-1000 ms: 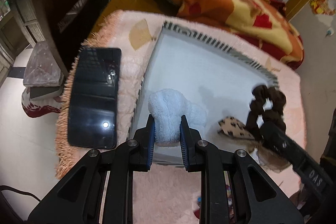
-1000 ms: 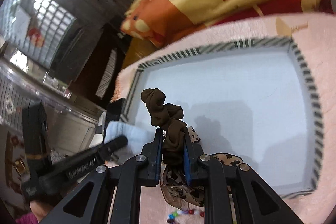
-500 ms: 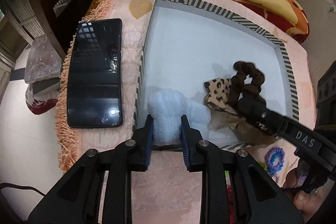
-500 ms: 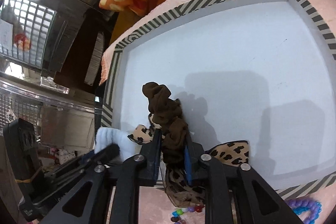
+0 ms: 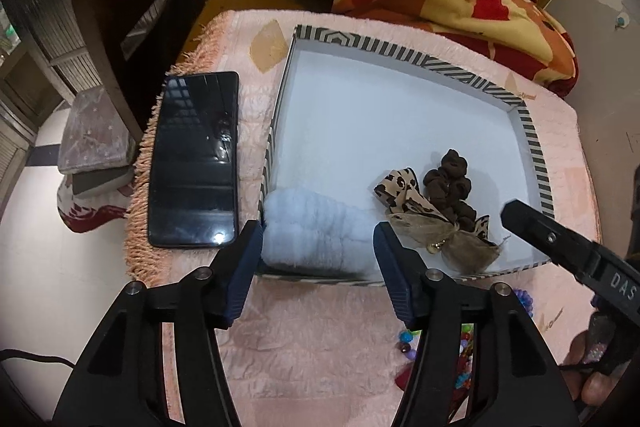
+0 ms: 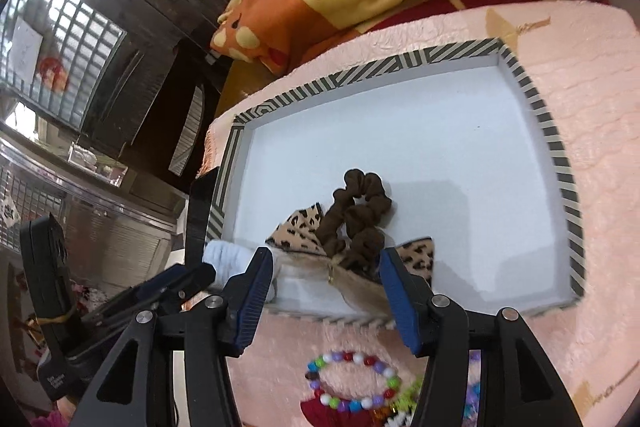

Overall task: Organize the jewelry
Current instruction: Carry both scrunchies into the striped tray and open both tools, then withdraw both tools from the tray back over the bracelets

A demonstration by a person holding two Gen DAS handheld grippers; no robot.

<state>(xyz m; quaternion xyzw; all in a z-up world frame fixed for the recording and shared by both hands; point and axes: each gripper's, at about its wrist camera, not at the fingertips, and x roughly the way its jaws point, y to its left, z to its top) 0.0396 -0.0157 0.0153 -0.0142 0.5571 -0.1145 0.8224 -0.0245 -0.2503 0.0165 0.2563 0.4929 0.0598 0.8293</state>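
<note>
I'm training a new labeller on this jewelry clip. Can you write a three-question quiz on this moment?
1. True or false: the brown scrunchie lies inside the striped box.
2. What lies left of the box in the left wrist view? A phone, B comb, C mirror.
3. Fill in: the beaded bracelet lies ___ the box.

Key: 1 true; 2 A, the black phone; 3 outside, on the pink mat.

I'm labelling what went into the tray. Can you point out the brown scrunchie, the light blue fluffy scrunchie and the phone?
brown scrunchie (image 6: pixel 362 211), right wrist view, on its gathered loop.
light blue fluffy scrunchie (image 5: pixel 316 231), left wrist view, middle of the fluff.
phone (image 5: pixel 194 159), left wrist view, centre of the dark screen.
</note>
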